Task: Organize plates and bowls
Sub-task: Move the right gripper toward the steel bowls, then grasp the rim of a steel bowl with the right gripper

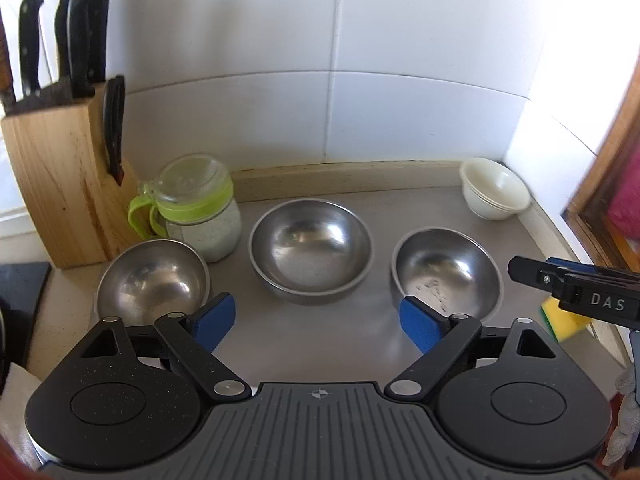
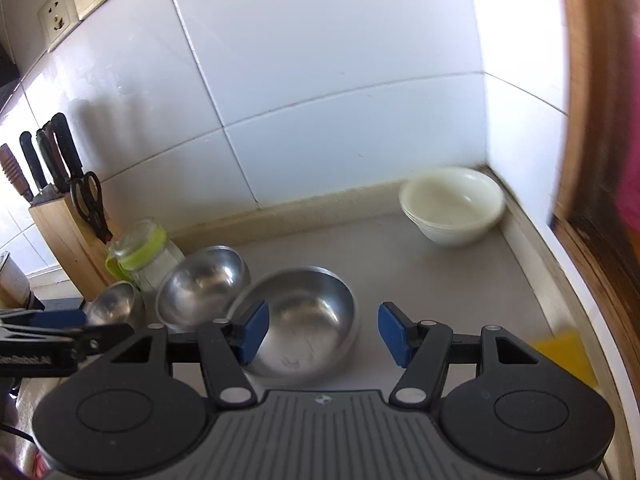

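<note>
Three steel bowls stand in a row on the grey counter: a left one [image 1: 152,284], a larger middle one [image 1: 311,248] and a right one [image 1: 446,272]. A stack of white bowls [image 1: 494,190] sits in the back right corner. My left gripper [image 1: 316,312] is open above the counter in front of the middle bowl, with nothing between its blue pads. My right gripper [image 2: 322,330] is open too, hovering near the right steel bowl [image 2: 304,320] without touching it. The white bowls [image 2: 452,204] lie beyond it. One right gripper finger [image 1: 536,276] shows at the edge of the left wrist view.
A wooden knife block [image 1: 64,184] with knives and scissors stands at the back left. A glass jar with a green lid [image 1: 196,208] is beside it. A yellow sponge [image 2: 564,352] lies near the counter's right edge. A tiled wall [image 1: 360,80] closes the back.
</note>
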Available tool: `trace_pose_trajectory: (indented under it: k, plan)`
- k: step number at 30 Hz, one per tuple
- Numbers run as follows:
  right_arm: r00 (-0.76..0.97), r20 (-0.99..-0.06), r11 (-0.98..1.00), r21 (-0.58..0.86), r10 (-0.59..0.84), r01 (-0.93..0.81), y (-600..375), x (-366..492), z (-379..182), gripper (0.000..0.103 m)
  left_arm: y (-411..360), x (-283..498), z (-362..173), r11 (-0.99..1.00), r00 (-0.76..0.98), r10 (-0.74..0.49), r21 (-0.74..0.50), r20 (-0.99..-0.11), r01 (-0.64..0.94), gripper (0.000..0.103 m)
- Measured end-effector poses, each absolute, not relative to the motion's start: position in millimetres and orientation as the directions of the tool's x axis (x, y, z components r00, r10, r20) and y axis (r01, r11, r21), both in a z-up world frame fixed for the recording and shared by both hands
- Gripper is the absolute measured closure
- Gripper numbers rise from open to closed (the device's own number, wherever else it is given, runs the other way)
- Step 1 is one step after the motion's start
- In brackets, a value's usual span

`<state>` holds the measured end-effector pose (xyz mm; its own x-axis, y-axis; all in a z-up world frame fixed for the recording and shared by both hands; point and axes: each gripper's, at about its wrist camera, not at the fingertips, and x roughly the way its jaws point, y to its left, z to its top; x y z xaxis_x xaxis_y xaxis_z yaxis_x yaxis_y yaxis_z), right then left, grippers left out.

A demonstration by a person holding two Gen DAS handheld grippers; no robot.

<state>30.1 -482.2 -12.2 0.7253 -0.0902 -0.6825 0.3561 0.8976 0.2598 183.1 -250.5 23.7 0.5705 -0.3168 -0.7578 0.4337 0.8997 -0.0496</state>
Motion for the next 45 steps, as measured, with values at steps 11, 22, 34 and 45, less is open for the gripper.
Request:
trace_pose_trajectory:
  k: [11,22,34,45]
  plan:
    - [0.718,-0.696,0.956,0.216,0.010,0.196,-467.9,127.1,-7.0,0.040,-235.6,224.2,12.1,0.913,0.516,-0.332,-0.132,-0.790,0.386,0.014]
    - [0.666,-0.735,0.963,0.251,0.126,0.094,-457.8,180.7,-26.9,0.040,-223.2,253.6,15.9,0.923,0.489,-0.351,-0.209,-0.799,0.323,0.018]
    - [0.620,-0.761,0.952,0.297,0.188,0.075,-465.5,207.3,-48.9,0.040,-243.3,267.9,-14.6,0.916,0.416,-0.377,-0.268,-0.827,0.298,0.019]
    - [0.511,-0.820,0.940,0.335,0.259,0.060,-456.8,227.3,-82.1,0.058,-254.1,284.9,-42.3,0.929,0.394,-0.341,-0.244,-0.853,0.277,0.040]
